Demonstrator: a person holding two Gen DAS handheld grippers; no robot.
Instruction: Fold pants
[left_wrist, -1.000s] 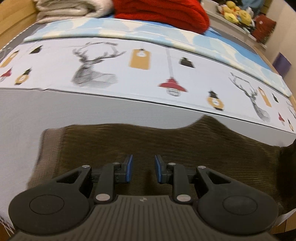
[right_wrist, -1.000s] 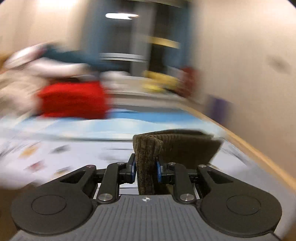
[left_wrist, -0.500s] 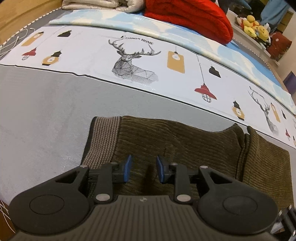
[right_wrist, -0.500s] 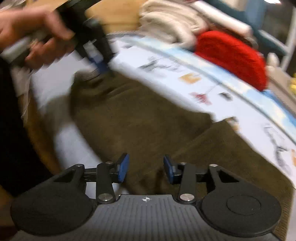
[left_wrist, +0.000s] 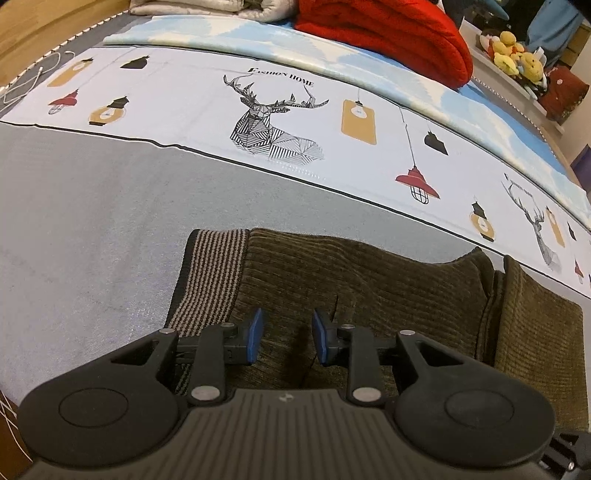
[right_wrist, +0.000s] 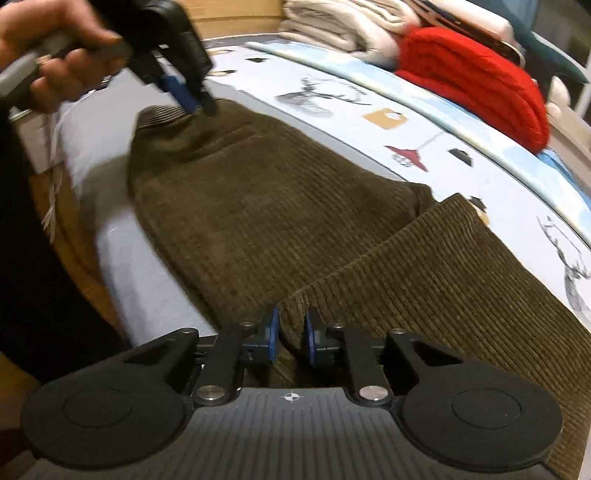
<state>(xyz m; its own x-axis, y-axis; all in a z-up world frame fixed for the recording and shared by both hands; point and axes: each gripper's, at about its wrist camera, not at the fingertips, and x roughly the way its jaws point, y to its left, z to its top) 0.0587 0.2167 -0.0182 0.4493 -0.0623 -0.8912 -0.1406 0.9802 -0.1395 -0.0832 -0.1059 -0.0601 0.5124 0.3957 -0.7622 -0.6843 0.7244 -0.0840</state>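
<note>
Brown corduroy pants (left_wrist: 369, 295) lie on the grey sheet, striped waistband (left_wrist: 210, 280) at the left. A leg is folded back over them (right_wrist: 443, 277). My left gripper (left_wrist: 286, 336) hangs open just over the cloth near the waistband, nothing pinched between its blue pads. In the right wrist view that left gripper (right_wrist: 195, 103) shows at the far end of the pants (right_wrist: 258, 206), held by a hand (right_wrist: 55, 55). My right gripper (right_wrist: 291, 338) is closing its jaws on the folded edge, and the cloth fills the gap between the pads.
A red knitted blanket (left_wrist: 388, 40) and folded cream bedding (right_wrist: 332, 22) lie at the far side of the bed. The deer-print sheet (left_wrist: 277, 122) runs behind the pants. Plush toys (left_wrist: 513, 55) sit far right. The person's dark clothing (right_wrist: 22, 258) is at the bed's near edge.
The right gripper swung down with the raised pant leg, let it go onto the pants, and has now narrowed onto the fold edge. The left gripper shifted toward the waistband, then held still.
</note>
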